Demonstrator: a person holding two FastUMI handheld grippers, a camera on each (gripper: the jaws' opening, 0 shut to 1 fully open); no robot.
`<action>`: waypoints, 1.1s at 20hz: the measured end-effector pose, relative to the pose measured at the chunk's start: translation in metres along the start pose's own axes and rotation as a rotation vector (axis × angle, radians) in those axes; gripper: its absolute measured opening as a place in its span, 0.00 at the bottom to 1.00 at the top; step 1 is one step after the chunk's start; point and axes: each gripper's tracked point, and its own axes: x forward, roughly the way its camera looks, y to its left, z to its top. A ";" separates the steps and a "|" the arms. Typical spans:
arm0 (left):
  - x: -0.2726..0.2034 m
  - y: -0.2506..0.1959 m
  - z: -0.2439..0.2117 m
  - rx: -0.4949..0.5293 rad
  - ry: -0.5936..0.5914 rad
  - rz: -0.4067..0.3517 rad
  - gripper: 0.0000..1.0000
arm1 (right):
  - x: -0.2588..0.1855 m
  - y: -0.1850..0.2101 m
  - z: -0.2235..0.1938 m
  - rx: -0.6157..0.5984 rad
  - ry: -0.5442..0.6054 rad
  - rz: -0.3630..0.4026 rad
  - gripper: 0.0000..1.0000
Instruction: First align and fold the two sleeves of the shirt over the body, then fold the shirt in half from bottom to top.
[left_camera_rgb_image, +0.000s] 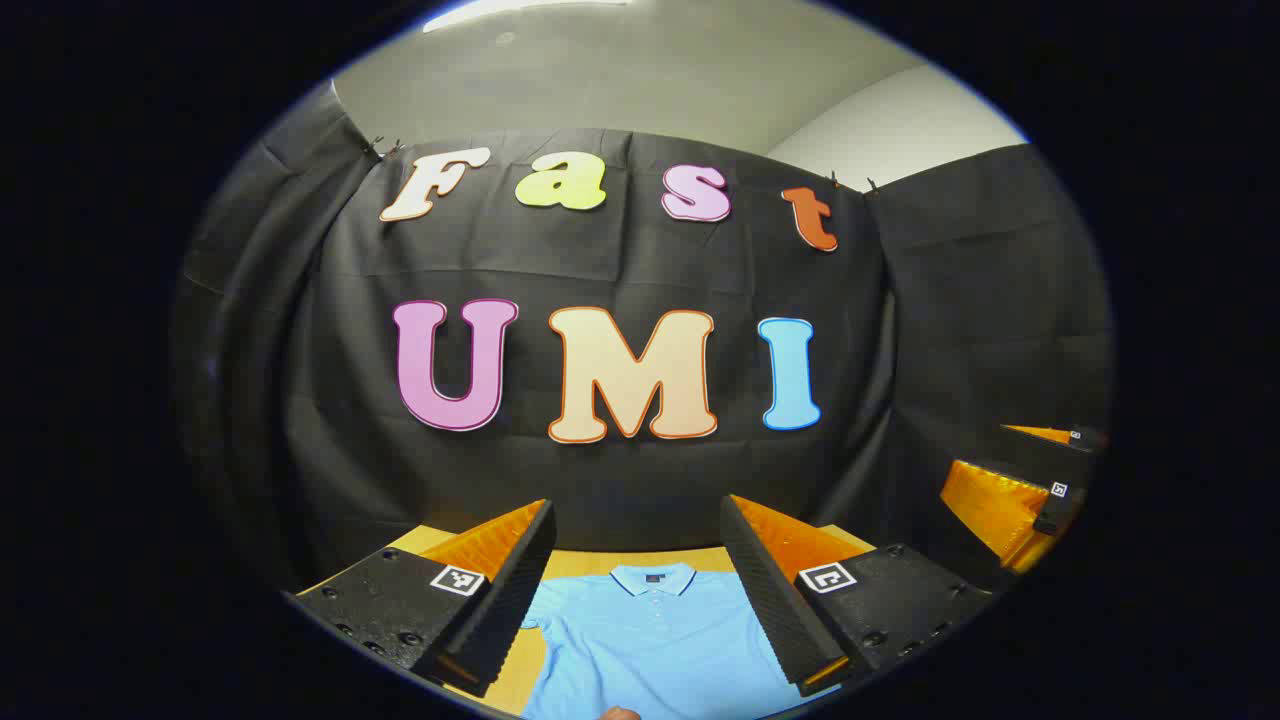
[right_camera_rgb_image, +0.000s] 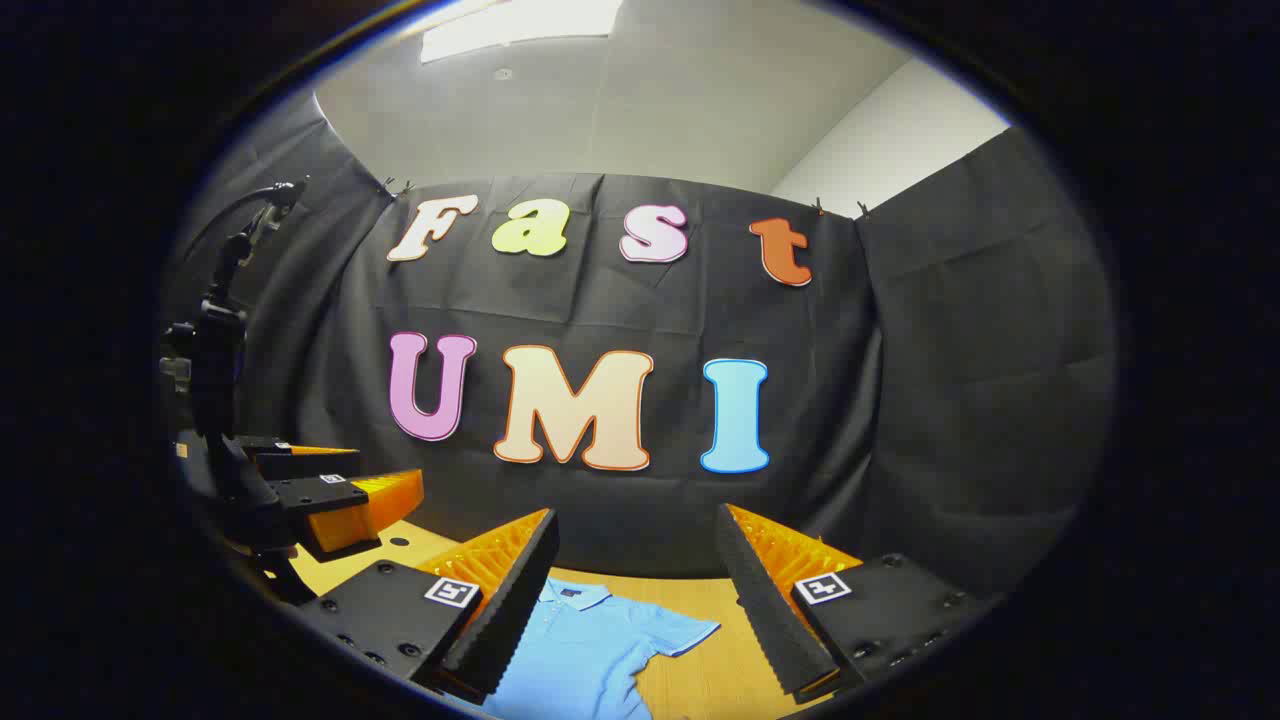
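We find both sets of jaws released and empty, held above the counter (right_camera_rgb_image: 700, 670). The left gripper (left_camera_rgb_image: 640, 600) sits over the shirt (left_camera_rgb_image: 650, 640), which lies flat below and ahead of it, collar away, long axis running straight out from us. From the right gripper (right_camera_rgb_image: 630, 610) one sleeve (right_camera_rgb_image: 670, 630) spreads outward between its jaws, nearer this hand. We judge no fold begun; the right hand is better placed for that sleeve. Beyond, the booth wall.
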 end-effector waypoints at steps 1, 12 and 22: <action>-0.001 -0.002 0.002 0.000 -0.001 -0.004 0.98 | 0.000 -0.001 0.004 0.009 -0.005 0.001 0.98; -0.004 -0.012 0.007 0.009 -0.024 -0.041 0.97 | -0.001 -0.021 -0.008 0.047 0.031 -0.052 0.98; -0.018 -0.006 -0.008 0.004 -0.019 -0.022 0.97 | 0.006 -0.016 -0.044 0.019 0.085 -0.006 0.98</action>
